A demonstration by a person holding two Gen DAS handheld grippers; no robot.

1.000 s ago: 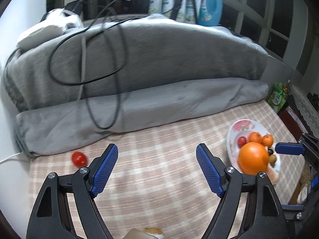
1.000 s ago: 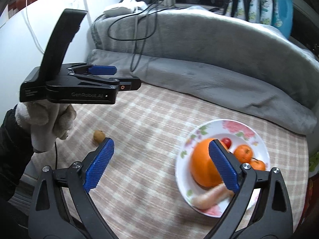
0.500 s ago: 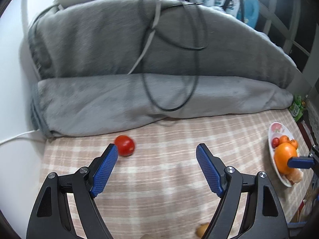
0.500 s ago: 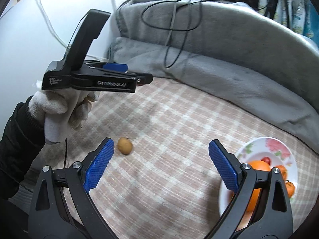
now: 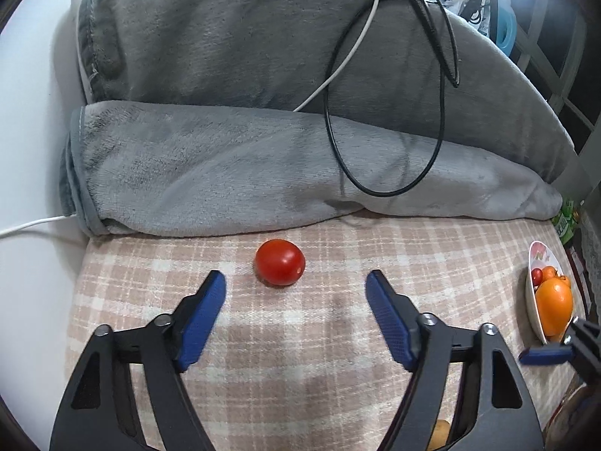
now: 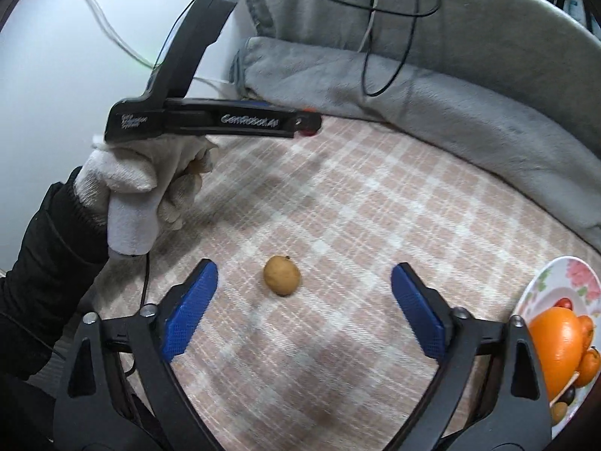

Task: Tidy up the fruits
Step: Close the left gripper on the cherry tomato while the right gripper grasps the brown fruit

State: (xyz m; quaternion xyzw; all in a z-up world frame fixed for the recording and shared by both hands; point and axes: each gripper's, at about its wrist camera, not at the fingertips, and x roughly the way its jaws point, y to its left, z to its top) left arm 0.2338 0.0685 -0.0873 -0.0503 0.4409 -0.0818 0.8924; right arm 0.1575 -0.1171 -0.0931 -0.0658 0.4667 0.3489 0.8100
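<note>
A red cherry tomato (image 5: 280, 262) lies on the checked cloth just beyond my open left gripper (image 5: 295, 282), a little left of centre between the fingers. A small tan round fruit (image 6: 281, 275) lies on the cloth just ahead of my open right gripper (image 6: 303, 272), nearer the left finger. A flowered white plate (image 6: 563, 278) at the right holds a big orange (image 6: 554, 342), small oranges and other small fruit; it also shows in the left wrist view (image 5: 531, 300). The left gripper also shows in the right wrist view (image 6: 311, 124), held by a gloved hand (image 6: 146, 184); the tomato is barely visible behind its tip.
A rolled grey blanket (image 5: 263, 169) with black and white cables (image 5: 387, 112) borders the far side of the cloth. A white wall (image 6: 75, 37) stands at the left. Bottles (image 5: 503, 26) stand behind the blanket.
Both grippers have swung left, away from the plate. The tomato has come between the left fingers and the tan fruit between the right fingers. Both stay open.
</note>
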